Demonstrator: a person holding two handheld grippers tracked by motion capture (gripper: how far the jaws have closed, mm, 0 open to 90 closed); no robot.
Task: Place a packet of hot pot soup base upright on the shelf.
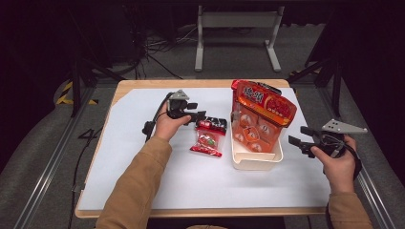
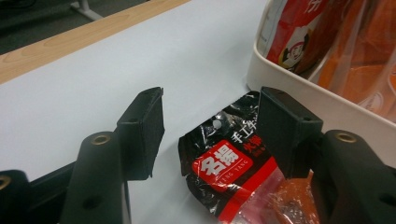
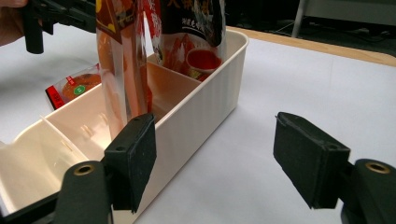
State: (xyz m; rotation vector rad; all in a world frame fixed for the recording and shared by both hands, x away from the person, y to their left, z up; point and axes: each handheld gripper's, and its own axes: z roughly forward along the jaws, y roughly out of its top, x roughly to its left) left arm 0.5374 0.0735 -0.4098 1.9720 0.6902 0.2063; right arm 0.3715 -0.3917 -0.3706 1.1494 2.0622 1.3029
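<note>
Here, what we see:

Left gripper (image 1: 203, 116): we see it held low over the table's white sheet, its jaws parted and straddling the black top edge of the small snack packet (image 1: 208, 137). In the left gripper view the packet (image 2: 233, 168) lies between the two pads; we see a gap beside the left pad, and whether the right pad touches the foil we cannot tell. No squeeze shows.

Small snack packet: we find it flat on the white sheet, red and clear below, black at its top, just beside the near-left wall of the cream bin (image 1: 255, 160).

Right gripper (image 1: 298, 137): we see it off the right side of the bin, jaws spread with nothing between them; in the right gripper view the pads (image 3: 135, 158) frame bare sheet and the bin's outer wall (image 3: 201, 107).

Cream bin: we note dividers inside it, and a tall orange bag (image 1: 262, 112) standing up in it, leaning over the far end.

Table (image 1: 143, 85): we see a wooden edge around the white sheet.
</note>
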